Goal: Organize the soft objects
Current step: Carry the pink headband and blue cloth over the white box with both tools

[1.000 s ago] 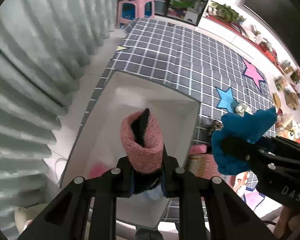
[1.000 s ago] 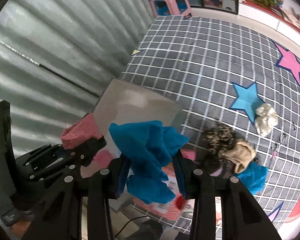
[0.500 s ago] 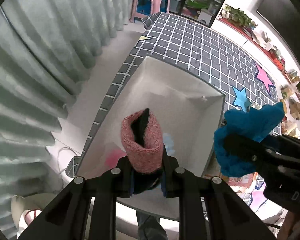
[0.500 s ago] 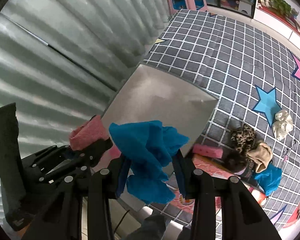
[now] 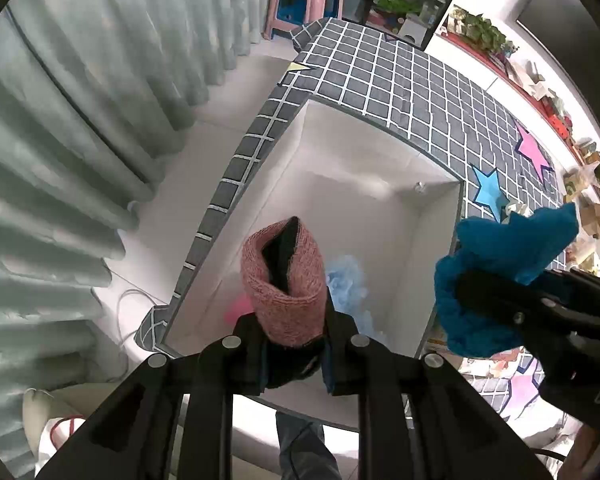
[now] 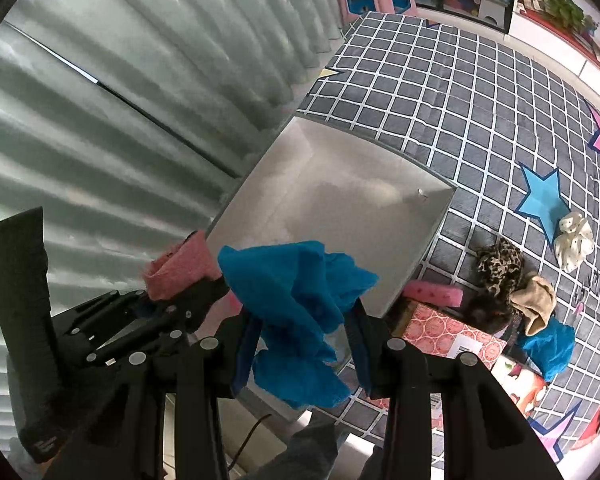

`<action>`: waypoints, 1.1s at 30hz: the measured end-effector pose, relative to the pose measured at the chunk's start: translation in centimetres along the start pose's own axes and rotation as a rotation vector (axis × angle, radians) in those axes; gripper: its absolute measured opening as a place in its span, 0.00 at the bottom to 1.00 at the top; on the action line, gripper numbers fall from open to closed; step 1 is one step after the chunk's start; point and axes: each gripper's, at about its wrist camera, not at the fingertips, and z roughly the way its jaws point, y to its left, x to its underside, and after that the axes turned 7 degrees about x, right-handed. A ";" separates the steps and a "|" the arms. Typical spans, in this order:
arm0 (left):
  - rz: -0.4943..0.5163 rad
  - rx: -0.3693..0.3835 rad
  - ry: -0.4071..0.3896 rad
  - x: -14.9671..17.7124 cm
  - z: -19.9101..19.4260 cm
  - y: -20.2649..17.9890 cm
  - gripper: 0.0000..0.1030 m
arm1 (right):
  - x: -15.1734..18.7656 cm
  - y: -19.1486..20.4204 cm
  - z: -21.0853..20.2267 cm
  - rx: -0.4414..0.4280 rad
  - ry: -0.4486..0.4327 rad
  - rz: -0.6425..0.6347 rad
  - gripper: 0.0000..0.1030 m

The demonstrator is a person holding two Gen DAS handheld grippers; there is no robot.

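My left gripper (image 5: pixel 294 342) is shut on a pink knit sock with a black lining (image 5: pixel 284 276) and holds it above the white open box (image 5: pixel 384 160). My right gripper (image 6: pixel 300 344) is shut on a bright blue cloth (image 6: pixel 296 292), held above the box's near right edge (image 6: pixel 416 264). In the left wrist view the blue cloth (image 5: pixel 504 272) shows at the right. A light blue item (image 5: pixel 348 288) and a pink item (image 5: pixel 238 312) lie in the box.
The box sits on a grey grid mat with stars (image 6: pixel 480 92). Right of the box lie a leopard-print item (image 6: pixel 498 264), a white dotted item (image 6: pixel 574 240), a tan cloth (image 6: pixel 534 300), a blue cloth (image 6: pixel 550 346) and a pink patterned box (image 6: pixel 448 332). Curtains (image 5: pixel 60 140) hang left.
Both grippers have risen and moved over the box with their loads still held. More of the box's inside shows, with the light blue and pink items in it.
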 end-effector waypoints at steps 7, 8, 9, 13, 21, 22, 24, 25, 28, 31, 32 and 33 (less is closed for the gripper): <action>0.001 0.001 0.013 0.1 0.5 0.3 0.21 | 0.2 0.1 0.3 0.000 0.010 0.007 0.42; 0.001 0.001 0.016 0.1 0.6 0.3 0.21 | 0.2 0.1 0.3 0.001 0.011 0.008 0.42; 0.000 0.001 0.018 0.1 0.7 0.4 0.21 | 0.3 0.1 0.4 0.003 0.012 0.009 0.42; 0.002 -0.001 0.031 0.1 1.3 0.4 0.21 | 0.3 0.0 0.8 0.009 0.020 0.016 0.42; 0.004 -0.015 0.058 -1.1 3.1 0.6 0.21 | -0.4 -0.8 2.5 0.015 0.052 0.047 0.42; 0.007 -0.017 0.061 -1.3 3.4 0.6 0.21 | -0.6 -0.8 2.8 0.018 0.053 0.049 0.42; 0.013 -0.023 0.065 -1.8 3.8 0.4 0.21 | -1.1 -1.0 3.2 0.023 0.057 0.050 0.42; 0.016 -0.027 0.066 -2.1 4.0 0.3 0.21 | -1.3 -1.1 3.3 0.025 0.058 0.052 0.42; 0.015 -0.032 0.068 -3.1 4.7 0.3 0.21 | -2.1 -1.4 3.9 0.033 0.061 0.057 0.42; 0.005 -0.034 0.078 -4.1 5.5 0.3 0.21 | -2.9 -1.8 4.4 0.037 0.067 0.064 0.42; 0.004 -0.038 0.081 -4.4 5.7 0.3 0.21 | -3.2 -2.0 4.7 0.040 0.069 0.069 0.42; 0.006 -0.042 0.083 -4.6 5.9 0.3 0.21 | -3.4 -2.2 5.0 0.042 0.070 0.072 0.42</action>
